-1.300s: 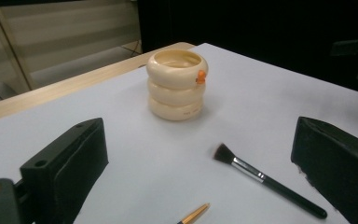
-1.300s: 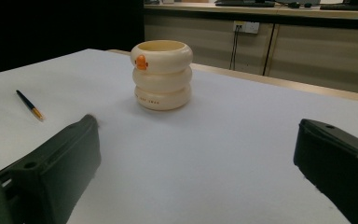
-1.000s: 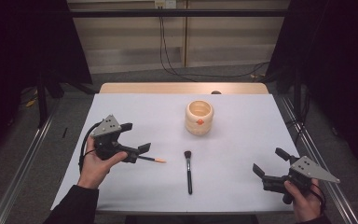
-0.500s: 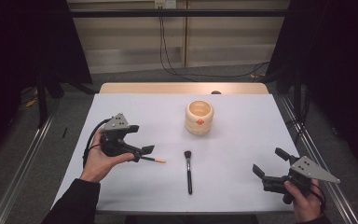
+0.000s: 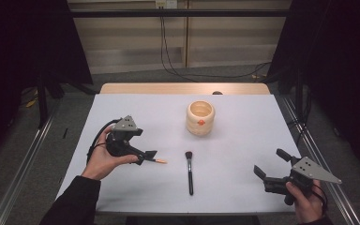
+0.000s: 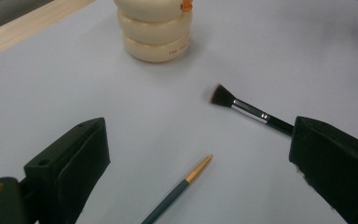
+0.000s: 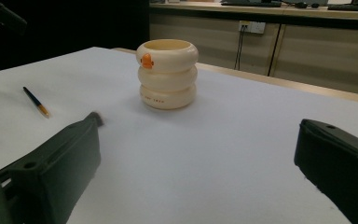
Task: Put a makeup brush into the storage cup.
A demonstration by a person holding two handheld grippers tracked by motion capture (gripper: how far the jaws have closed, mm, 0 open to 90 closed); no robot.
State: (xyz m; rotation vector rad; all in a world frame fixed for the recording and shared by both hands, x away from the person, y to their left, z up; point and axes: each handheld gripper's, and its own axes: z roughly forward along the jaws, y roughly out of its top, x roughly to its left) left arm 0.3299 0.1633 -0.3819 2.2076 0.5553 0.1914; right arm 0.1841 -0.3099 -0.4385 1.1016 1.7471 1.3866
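Glossy cream holder, matt white table, gold-tipped pen

Left tongs hover over the pen.

A thin pencil with a dark green barrel and a gold-orange end lies flat on the white table, left of the middle. In the left gripper view its gold end points up and to the right, toward a brush, and sits between the two wide-apart jaws without touching either. The brush lies flat just to the right of the pencil, apart from it. It has a long black handle, a silver collar and a short dark tuft, which points toward the far side of the table.
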